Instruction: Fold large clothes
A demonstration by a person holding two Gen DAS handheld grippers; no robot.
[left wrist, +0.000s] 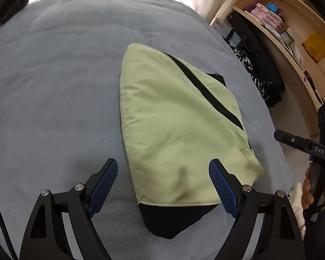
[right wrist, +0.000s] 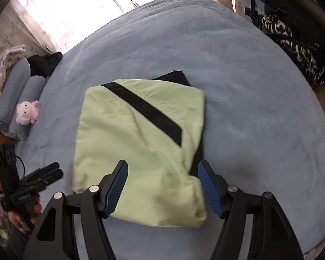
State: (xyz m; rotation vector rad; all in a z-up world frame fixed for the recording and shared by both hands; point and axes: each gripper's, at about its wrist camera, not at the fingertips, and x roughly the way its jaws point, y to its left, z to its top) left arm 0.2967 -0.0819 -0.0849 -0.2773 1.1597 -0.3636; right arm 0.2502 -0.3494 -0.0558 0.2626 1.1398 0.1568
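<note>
the left gripper (left wrist: 163,168) stood with its jaws spread wide, blue ribbed pads (left wrist: 104,188) apart and holding nothing; no earlier view bears on how they got there. below and between its jaws lay the near end of the folded pale green garment with a black diagonal stripe (left wrist: 175,125), whose black lower layer (left wrist: 173,221) stuck out nearest the camera. the cloth ran on ahead of the jaws, flat on the grey-blue plush bed cover (left wrist: 60,82).

the right gripper (right wrist: 162,173) also had its jaws open, less widely, with nothing gripped; the garment's near right corner (right wrist: 184,203) sat below the gap, clear of the pads (right wrist: 210,186). ahead of these jaws the green fabric (right wrist: 127,138) lay folded into a rough rectangle, a black edge (right wrist: 175,77) showing at its far side.

left of the right jaws a hand (right wrist: 21,214) held the other gripper. farther left lay grey-blue bolster pillows (right wrist: 21,91) with a pink and white plush toy (right wrist: 27,112). right of the left jaws, beyond the bed, stood a wooden shelf with pink boxes (left wrist: 268,15).
</note>
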